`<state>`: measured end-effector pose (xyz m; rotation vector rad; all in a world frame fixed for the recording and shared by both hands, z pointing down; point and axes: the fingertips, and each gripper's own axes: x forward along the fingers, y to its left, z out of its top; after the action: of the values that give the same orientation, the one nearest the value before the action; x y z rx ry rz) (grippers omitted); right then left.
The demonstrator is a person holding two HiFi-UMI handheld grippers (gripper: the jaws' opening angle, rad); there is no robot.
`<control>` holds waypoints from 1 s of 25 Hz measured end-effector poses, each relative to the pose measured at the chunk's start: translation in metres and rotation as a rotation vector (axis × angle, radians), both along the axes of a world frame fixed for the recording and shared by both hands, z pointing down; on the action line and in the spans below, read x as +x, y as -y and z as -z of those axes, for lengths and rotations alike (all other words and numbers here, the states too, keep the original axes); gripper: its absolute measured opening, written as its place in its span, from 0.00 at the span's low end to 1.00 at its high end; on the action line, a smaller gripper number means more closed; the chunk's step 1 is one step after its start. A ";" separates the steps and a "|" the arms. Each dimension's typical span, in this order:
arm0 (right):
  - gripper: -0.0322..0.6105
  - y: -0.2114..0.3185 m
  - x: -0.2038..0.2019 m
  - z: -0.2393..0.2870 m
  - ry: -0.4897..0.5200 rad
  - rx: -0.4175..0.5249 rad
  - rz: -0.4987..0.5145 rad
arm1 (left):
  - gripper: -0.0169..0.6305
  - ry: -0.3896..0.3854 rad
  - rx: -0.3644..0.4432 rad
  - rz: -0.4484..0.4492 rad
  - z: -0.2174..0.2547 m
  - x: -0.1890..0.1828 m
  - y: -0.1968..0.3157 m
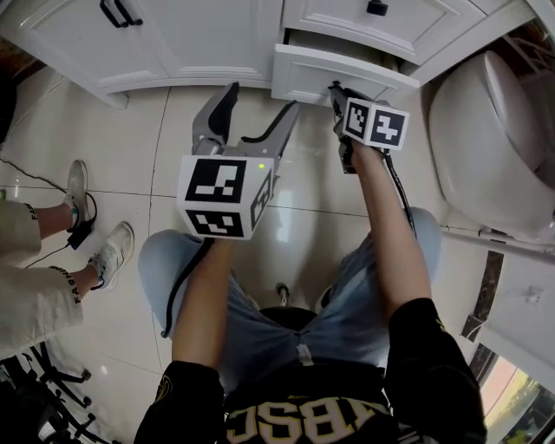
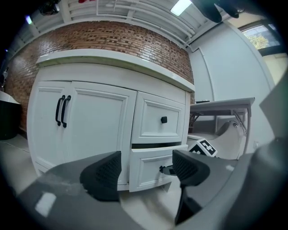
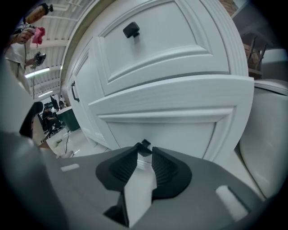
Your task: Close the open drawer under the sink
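Note:
The lower drawer (image 1: 305, 76) of the white sink cabinet stands partly pulled out, below a closed upper drawer (image 1: 381, 22). My right gripper (image 1: 335, 90) is shut on the drawer's small black knob (image 3: 144, 146), which is pinched at its tips against the white drawer front (image 3: 180, 121). In the left gripper view the same drawer (image 2: 148, 164) juts out, with the right gripper's marker cube (image 2: 204, 147) beside it. My left gripper (image 1: 250, 111) hovers open over the floor in front of the cabinet, left of the drawer, with nothing between its fingers (image 2: 104, 173).
A white toilet (image 1: 486, 139) stands close on the drawer's right. Cabinet doors with black handles (image 1: 120, 12) lie to the left. Another person's sneakered feet (image 1: 102, 251) and a cable rest on the tiled floor at the left. My knees are below the grippers.

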<state>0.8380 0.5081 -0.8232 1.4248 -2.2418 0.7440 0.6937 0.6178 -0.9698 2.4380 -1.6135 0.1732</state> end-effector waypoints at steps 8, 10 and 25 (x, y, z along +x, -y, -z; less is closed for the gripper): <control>0.21 0.045 0.000 0.003 0.050 0.093 -0.093 | 0.59 0.027 -0.014 -0.042 -0.008 0.007 -0.002; 0.21 0.050 0.000 0.004 0.056 0.083 -0.098 | 0.59 0.031 -0.023 -0.037 -0.011 0.005 -0.003; 0.22 0.024 -0.006 0.042 0.433 0.016 0.042 | 0.59 0.048 0.005 -0.030 0.005 -0.004 -0.017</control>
<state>0.8318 0.4841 -0.8656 1.3157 -2.5891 1.1109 0.6896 0.6350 -0.9746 2.4810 -1.5997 0.2341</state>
